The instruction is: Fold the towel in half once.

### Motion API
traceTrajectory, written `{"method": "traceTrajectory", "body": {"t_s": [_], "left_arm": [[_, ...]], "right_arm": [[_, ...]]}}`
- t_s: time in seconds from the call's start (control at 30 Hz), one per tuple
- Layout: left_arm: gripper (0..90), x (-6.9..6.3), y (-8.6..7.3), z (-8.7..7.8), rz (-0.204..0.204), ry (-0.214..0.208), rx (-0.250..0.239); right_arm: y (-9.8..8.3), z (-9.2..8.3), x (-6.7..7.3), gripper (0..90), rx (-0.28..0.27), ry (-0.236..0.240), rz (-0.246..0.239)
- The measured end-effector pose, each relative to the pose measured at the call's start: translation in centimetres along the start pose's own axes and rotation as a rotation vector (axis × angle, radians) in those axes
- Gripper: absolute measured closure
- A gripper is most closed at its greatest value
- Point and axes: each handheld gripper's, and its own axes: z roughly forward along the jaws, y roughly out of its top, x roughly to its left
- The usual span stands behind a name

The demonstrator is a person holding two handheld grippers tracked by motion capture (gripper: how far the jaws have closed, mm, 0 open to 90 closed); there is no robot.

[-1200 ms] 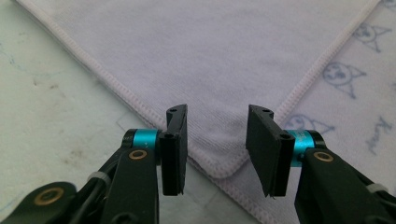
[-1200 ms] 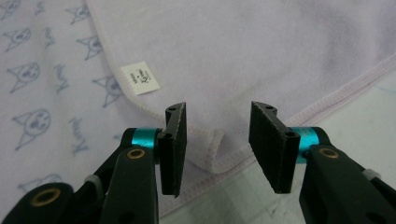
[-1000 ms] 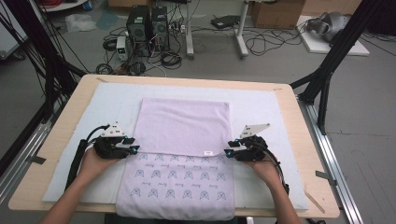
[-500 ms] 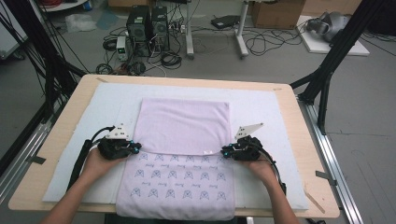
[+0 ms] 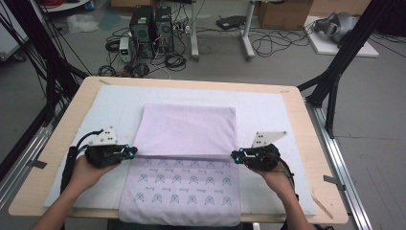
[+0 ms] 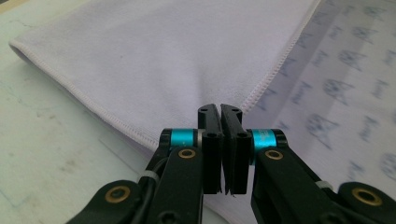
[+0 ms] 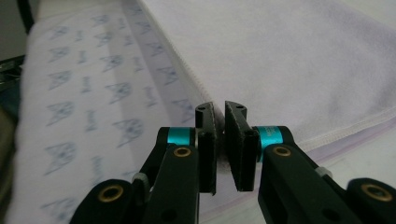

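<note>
A lavender towel [image 5: 189, 129] lies on the table with its top layer folded back, and the patterned underside [image 5: 184, 191] shows toward me. My left gripper [image 5: 135, 150] sits at the left corner of the folded layer's hem. My right gripper [image 5: 233, 155] sits at the right corner. Both have just been closing. In the left gripper view the jaws [image 6: 220, 109] stand together with the hem corner [image 6: 252, 93] running in behind them. The right gripper view shows the same: jaws [image 7: 219, 107] pinched on the corner, hem [image 7: 327, 135] leading away.
A white mat [image 5: 119, 105] covers the wooden table [image 5: 297, 100] under the towel. Black frame legs [image 5: 335, 72] stand at the far corners. Computers and cables [image 5: 153, 28] lie on the floor beyond the table.
Both grippers' jaws have closed from partly open onto the hem corners. Both hands have lifted a little, and the hem now runs straight between them.
</note>
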Motion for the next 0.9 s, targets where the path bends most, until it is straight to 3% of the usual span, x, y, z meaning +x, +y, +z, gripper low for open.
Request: {"method": "traceTrajectory", "body": {"t_s": [0.1,0.2,0.27,0.37,0.53,0.63,0.67,0.73,0.8,0.83,0.9], "left_arm": [[86.1,-2.1,-1.2,-1.3,0.024,-0.037,-0.010],[76.2,-2.9,-2.1,-1.7,0.027,-0.051,0.009],[69.3,-2.7,-2.2,-1.5,0.025,-0.051,0.024],[68.7,-2.2,-2.1,-0.7,0.015,-0.046,0.032],[68.7,-1.3,-2.6,1.4,0.006,-0.052,0.083],[68.1,-1.4,-3.2,2.5,0.008,-0.058,0.121],[69.2,-1.6,-3.4,2.7,0.018,-0.051,0.109],[76.1,-1.8,-3.5,2.7,0.017,-0.051,0.095],[86.3,-1.9,-3.4,2.7,0.021,-0.059,0.097],[87.3,-1.9,-3.3,2.7,0.018,-0.059,0.099],[87.7,-1.8,-3.2,2.6,0.019,-0.057,0.102]], "right_arm": [[-1.0,-0.7,1.9,83.0,-0.015,0.037,0.001],[-2.1,-1.1,3.2,69.3,-0.010,0.076,0.025],[-2.3,-1.3,3.1,65.6,-0.022,0.077,0.033],[-2.1,-0.8,2.5,63.2,-0.028,0.061,0.052],[-2.7,1.3,1.9,61.2,0.047,0.061,0.053],[-3.1,2.2,1.9,59.1,0.092,0.063,0.055],[-3.2,2.5,2.0,59.2,0.106,0.062,0.052],[-3.6,3.0,2.4,64.5,0.125,0.047,0.026],[-3.7,3.0,2.5,78.0,0.117,0.026,0.011],[-3.6,3.0,2.4,83.6,0.125,0.049,0.019],[-3.4,3.1,2.5,86.4,0.133,0.043,0.004]]}}
